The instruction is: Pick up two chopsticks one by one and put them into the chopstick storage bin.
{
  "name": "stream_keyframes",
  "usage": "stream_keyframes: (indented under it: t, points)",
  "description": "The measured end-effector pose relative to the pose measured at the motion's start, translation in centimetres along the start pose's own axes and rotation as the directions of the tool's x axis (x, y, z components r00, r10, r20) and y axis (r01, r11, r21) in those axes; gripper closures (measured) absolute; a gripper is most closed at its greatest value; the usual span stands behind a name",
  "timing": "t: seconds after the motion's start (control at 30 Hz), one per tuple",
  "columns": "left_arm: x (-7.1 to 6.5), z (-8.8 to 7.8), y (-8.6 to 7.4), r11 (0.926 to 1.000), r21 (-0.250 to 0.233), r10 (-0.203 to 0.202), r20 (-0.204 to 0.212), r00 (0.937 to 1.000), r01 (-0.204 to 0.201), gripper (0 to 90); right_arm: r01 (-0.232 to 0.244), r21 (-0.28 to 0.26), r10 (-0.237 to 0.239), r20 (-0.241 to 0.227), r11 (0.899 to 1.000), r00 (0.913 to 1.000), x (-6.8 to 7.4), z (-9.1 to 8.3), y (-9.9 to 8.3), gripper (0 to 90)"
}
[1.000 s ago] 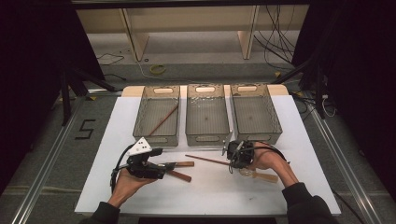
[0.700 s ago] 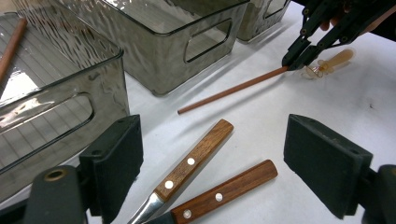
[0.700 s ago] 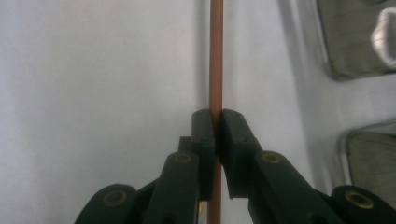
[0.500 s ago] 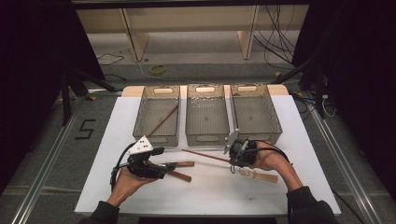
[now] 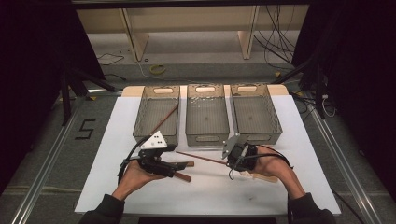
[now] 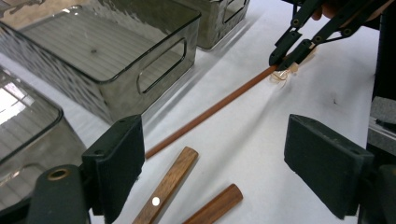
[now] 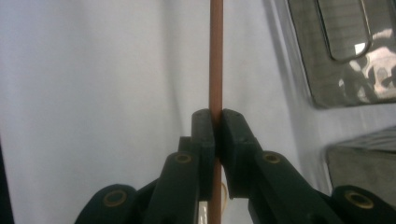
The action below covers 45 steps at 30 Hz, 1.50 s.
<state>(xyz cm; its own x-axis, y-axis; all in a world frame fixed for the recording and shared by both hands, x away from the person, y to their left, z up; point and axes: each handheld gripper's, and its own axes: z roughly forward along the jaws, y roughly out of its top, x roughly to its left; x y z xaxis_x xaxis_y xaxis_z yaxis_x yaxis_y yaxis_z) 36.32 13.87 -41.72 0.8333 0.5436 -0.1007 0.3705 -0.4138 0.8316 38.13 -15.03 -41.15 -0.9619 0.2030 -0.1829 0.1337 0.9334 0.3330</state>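
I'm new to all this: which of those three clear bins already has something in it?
The left bin: a thin brown stick leans slantwise inside it. The middle bin and the right bin look empty.

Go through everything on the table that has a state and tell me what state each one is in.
Right tongs: shut on the thin wooden stick.
Thin wooden stick: gripped at one end, slanting across the white mat.
Left tongs: open, nothing between the jaws.
Two wooden handles: lying flat on the mat under the left tongs.
Left bin: holds one leaning stick.
Middle bin: empty.
Right bin: empty.
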Motion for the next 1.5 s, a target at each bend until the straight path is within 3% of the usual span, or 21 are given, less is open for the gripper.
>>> stream_keyframes:
  t: [0.37, 0.5, 0.7, 0.87, 1.17, 1.2, 1.27, 1.3, 1.5]
  points:
    - [-0.5, 0.3, 1.5, 0.9965, 0.054, 0.064, 0.005, 0.9979, -0.064, 20.9, 0.034, 0.004, -0.034, 0.009, 0.999, 0.9994, 1.1, -0.5, 0.7, 84.6]
    - [-0.9, 0.5, 2.0, 0.9911, 0.095, 0.089, 0.044, 0.995, -0.093, 22.6, 0.053, -0.001, -0.053, 0.008, 0.999, 0.9986, 1.6, -0.7, 1.1, 84.6]
    - [-1.6, 1.8, 2.3, 0.9672, 0.197, 0.15, 0.069, 0.9863, -0.16, 25.7, 0.085, 0.002, -0.085, 0.015, 0.996, 0.9963, 2.2, -0.7, 1.7, 84.6]
    - [-2.2, 2.6, 2.4, 0.9405, 0.268, 0.195, 0.08, 0.9776, -0.209, 30.0, 0.101, 0.001, -0.101, 0.013, 0.995, 0.9948, 2.5, -0.8, 1.9, 84.6]
    - [-2.6, 3.1, 2.3, 0.9036, 0.338, 0.239, 0.112, 0.9645, -0.263, 41.7, 0.126, 0.013, -0.126, 0.021, 0.992, 0.9918, 3.2, -0.8, 2.4, 84.6]
    - [-2.7, 3.2, 2.2, 0.9056, 0.338, 0.232, 0.112, 0.9663, -0.256, 43.0, 0.127, 0.016, -0.128, 0.023, 0.992, 0.9915, 3.2, -0.8, 2.4, 84.6]
    - [-2.8, 3.3, 2.2, 0.8942, 0.353, 0.247, 0.121, 0.9613, -0.275, 46.7, 0.132, 0.019, -0.133, 0.024, 0.991, 0.9909, 3.3, -0.8, 2.4, 84.6]
    - [-2.9, 3.3, 2.1, 0.896, 0.351, 0.243, 0.124, 0.9621, -0.272, 48.0, 0.135, 0.022, -0.135, 0.024, 0.991, 0.9905, 3.3, -0.8, 2.5, 84.6]
    - [-3.0, 3.7, 2.0, 0.8794, 0.379, 0.254, 0.139, 0.9572, -0.288, 57.3, 0.145, 0.026, -0.146, 0.022, 0.989, 0.989, 3.6, -0.7, 2.6, 84.6]
